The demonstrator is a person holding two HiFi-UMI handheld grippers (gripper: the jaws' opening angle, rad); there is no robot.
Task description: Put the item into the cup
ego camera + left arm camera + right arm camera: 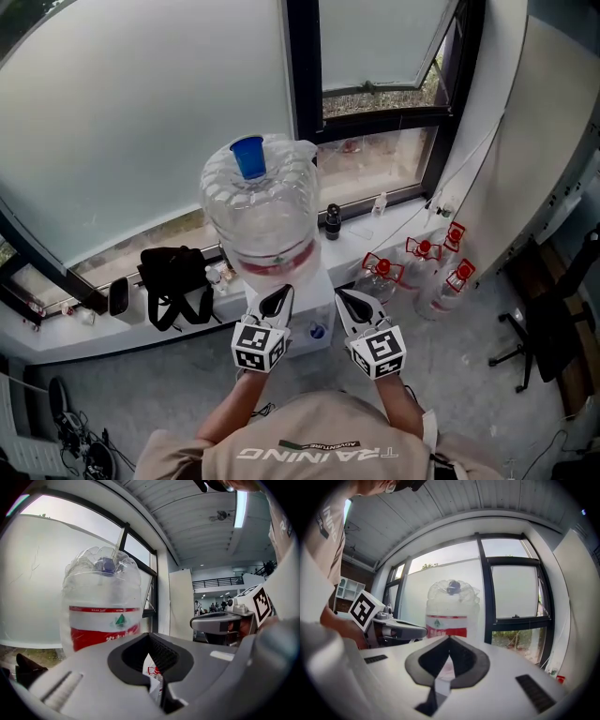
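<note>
The left gripper (277, 298) and right gripper (354, 302), jaws pinched together on nothing, are facing a water jug (262, 211) topped by a blue cup (248, 156). Its red label (104, 625) is showing a green triangle and white Chinese characters. Only the head view is showing a black bag (173, 281) at the jug's 9 o'clock and "TRAINING" on the shirt (319, 450).

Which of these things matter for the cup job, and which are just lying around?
For the job: left claw, right claw, both shut and empty. No cup shows.

Lying about: big water bottle, black bag, red-handled jugs, office chair.
</note>
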